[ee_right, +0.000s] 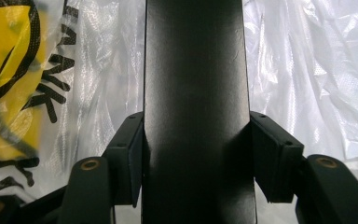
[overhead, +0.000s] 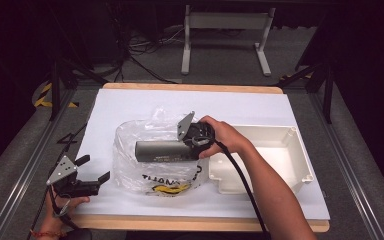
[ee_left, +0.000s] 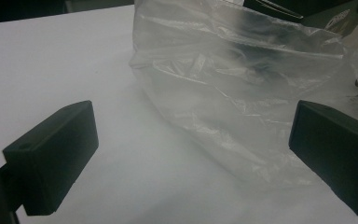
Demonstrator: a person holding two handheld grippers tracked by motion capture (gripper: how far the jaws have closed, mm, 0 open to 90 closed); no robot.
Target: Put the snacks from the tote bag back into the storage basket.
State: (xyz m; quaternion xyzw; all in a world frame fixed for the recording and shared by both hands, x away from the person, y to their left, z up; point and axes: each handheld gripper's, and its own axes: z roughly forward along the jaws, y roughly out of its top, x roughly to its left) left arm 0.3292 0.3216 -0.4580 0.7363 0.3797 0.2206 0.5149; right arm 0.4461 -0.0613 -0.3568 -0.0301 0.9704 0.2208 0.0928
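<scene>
A long dark grey box (overhead: 162, 149) lies level over a clear plastic bag (overhead: 152, 155) with black and yellow print. My right gripper (overhead: 192, 145) is shut on the box's right end. In the right gripper view both pads press the sides of the dark box (ee_right: 195, 112), with the printed bag (ee_right: 51, 84) behind it. My left gripper (overhead: 94, 168) rests open at the table's front left, apart from the bag. Its view has the crinkled bag (ee_left: 233, 88) ahead and nothing between the jaws.
A white shallow plastic tray (overhead: 280, 137) sits to the right of the bag, under the person's right forearm. A white sheet (overhead: 130, 102) covers the wooden table. Dark floor, cables and a table frame (overhead: 225, 40) lie beyond the far edge.
</scene>
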